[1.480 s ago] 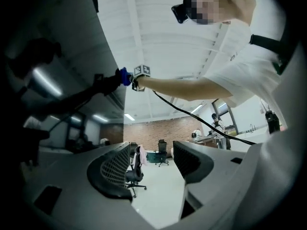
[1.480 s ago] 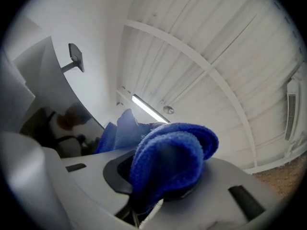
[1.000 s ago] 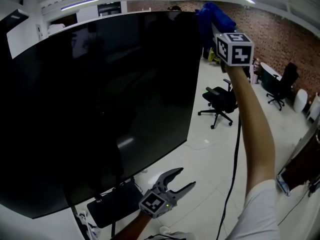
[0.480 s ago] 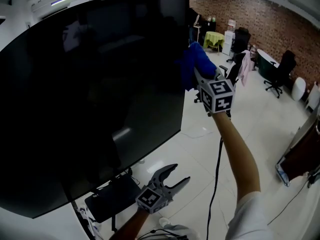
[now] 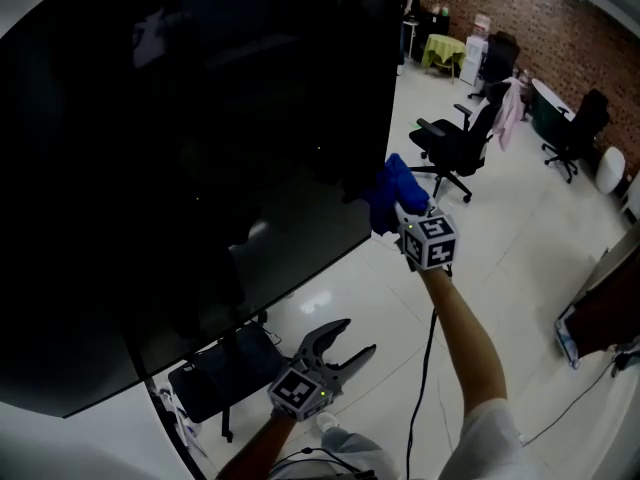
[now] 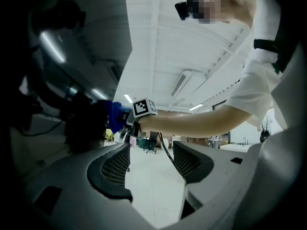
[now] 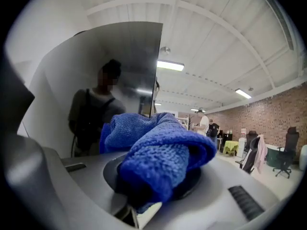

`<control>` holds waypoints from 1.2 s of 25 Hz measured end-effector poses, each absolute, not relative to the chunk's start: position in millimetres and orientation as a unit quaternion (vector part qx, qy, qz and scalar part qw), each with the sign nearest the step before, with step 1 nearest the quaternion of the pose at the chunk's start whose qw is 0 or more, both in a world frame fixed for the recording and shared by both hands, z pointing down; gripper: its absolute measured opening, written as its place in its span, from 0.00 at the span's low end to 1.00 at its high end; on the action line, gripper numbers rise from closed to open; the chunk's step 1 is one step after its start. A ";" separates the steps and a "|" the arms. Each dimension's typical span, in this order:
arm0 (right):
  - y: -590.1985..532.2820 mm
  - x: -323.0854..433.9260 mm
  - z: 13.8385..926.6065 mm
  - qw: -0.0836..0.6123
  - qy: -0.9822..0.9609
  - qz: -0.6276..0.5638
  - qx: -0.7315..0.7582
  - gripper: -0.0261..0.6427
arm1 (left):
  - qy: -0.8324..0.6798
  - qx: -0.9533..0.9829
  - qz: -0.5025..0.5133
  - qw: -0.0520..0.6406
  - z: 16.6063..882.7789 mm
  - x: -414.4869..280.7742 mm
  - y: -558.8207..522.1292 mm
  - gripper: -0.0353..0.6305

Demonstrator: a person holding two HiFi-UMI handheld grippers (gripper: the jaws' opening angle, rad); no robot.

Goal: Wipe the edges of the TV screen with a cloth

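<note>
Clamping a bunched blue microfibre cloth [image 7: 158, 152], our right gripper [image 5: 405, 223] has its jaws drawn in on the fabric, which bulges over both tips and hides them in the right gripper view. From the head view we see that cloth [image 5: 393, 196] held against the right-hand edge of the large black flat TV screen [image 5: 200, 168], low down, close to the lower right corner. The right gripper view shows the same vertical edge of the screen [image 7: 139, 66] rising just behind the cloth, with dim reflections on the glass.

Our left gripper [image 5: 357, 338] hangs low, under the bottom edge of the screen and just beside the black base of the TV stand [image 5: 225, 388]. Its jaws stand wide apart, and in the left gripper view [image 6: 151, 162] we find nothing between them but white tiled floor [image 5: 500, 228].

Beyond the screen's right edge a black office chair [image 5: 455, 148] stands on that floor, well apart from both grippers, with a red brick wall [image 5: 560, 28] behind it.
</note>
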State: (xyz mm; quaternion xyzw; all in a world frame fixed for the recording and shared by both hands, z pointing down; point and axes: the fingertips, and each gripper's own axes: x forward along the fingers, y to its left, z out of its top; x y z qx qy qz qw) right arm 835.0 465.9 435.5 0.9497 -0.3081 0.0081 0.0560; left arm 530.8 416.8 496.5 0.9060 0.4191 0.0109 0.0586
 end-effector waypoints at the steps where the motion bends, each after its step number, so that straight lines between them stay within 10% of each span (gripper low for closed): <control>1: 466.1 835.1 453.4 0.052 -0.309 0.021 0.949 0.18 | 0.416 0.907 0.016 0.064 498.9 529.9 416.7 0.46; 15: 469.8 820.8 678.8 -0.058 -0.261 0.240 0.933 0.17 | 0.357 0.930 0.038 0.081 540.5 528.3 383.7 0.46; 30: 300.8 707.8 680.9 -0.065 -0.400 0.236 0.883 0.16 | 0.245 0.961 0.040 0.123 545.3 482.2 305.2 0.46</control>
